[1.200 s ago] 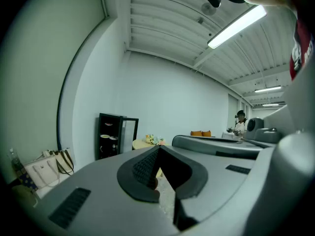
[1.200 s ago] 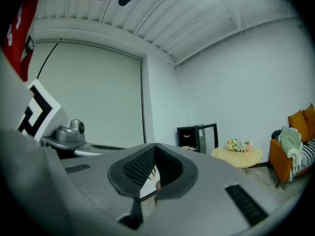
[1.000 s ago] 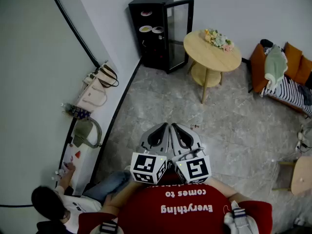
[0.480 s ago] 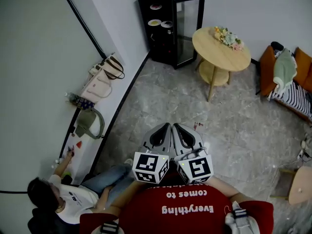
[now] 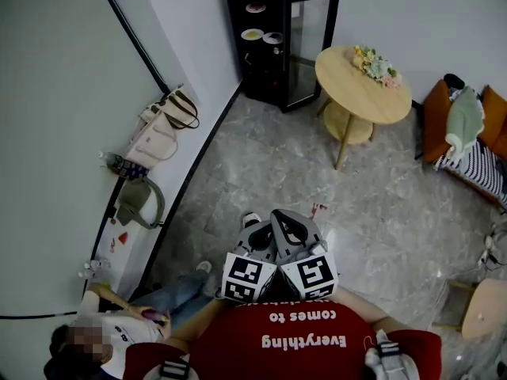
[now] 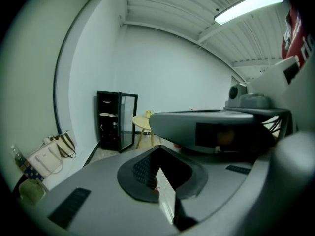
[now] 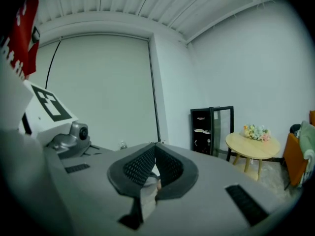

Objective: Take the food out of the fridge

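Side by side at the person's chest, the left gripper (image 6: 158, 148) and right gripper (image 7: 156, 144) each have their jaws pressed together, with nothing between them. The black fridge (image 5: 265, 62) stands well beyond the fingertips against the far wall, its glass door (image 5: 311, 46) open (plates of food (image 5: 253, 35) sit on its shelves). A round wooden table (image 5: 356, 93) stands ahead and right of the tips, just beside the fridge.

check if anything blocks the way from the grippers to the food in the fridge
Nothing visible does. The fridge door stands open, plates of food show on its shelves, and the floor up to it is bare. The round table stands off to the right.
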Motion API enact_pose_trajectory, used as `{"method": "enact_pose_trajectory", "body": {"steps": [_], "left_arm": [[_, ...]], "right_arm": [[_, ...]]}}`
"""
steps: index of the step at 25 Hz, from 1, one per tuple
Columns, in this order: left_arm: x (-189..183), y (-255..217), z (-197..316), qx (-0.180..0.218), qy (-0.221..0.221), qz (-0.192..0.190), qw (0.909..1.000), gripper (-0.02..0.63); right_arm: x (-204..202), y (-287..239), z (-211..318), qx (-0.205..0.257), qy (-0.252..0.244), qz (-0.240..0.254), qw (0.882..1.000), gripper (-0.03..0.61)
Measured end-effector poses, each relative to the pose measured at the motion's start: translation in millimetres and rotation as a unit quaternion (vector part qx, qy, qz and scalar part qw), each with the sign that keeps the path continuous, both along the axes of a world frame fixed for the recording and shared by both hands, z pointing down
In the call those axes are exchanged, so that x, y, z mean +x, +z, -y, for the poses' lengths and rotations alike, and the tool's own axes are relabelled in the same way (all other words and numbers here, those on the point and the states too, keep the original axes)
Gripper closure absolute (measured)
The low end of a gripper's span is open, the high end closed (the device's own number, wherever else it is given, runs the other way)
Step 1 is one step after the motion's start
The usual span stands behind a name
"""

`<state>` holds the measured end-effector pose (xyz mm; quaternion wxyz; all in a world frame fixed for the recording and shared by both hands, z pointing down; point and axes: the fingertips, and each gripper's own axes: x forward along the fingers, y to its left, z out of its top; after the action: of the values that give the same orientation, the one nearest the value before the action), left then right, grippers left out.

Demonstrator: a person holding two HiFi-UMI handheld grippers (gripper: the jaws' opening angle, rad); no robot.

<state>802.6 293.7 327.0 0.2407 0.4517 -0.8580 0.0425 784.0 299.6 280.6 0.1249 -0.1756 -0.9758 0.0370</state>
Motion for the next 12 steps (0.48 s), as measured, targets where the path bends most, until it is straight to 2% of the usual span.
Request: {"method": "enact_pose_trajectory", "body": {"steps": [3, 6, 9, 12], "left_arm": [[-24, 4, 5, -0.008, 0.024, 0.003, 0.9997, 0.615], [-63, 15, -4, -0.011, 0.013, -0.004, 0.9998, 0.615], [-110, 27, -17, -0.004, -0.001, -0.020, 0.9998, 0.615], [-166, 29, -27, -0.010, 0.000, -0.016, 0.9998, 0.615]], "right_arm": [[-27, 4, 0, -0.024, -0.004, -0.008, 1.000, 0.568], [-64, 17, -10, -0.019, -0.010, -0.024, 0.999, 0.568], [-111, 28, -25, -0.006, -0.023, -0.038, 0.999, 0.568], [-169, 33, -33, 0.000, -0.029, -0.049, 0.998, 0.568]]}}
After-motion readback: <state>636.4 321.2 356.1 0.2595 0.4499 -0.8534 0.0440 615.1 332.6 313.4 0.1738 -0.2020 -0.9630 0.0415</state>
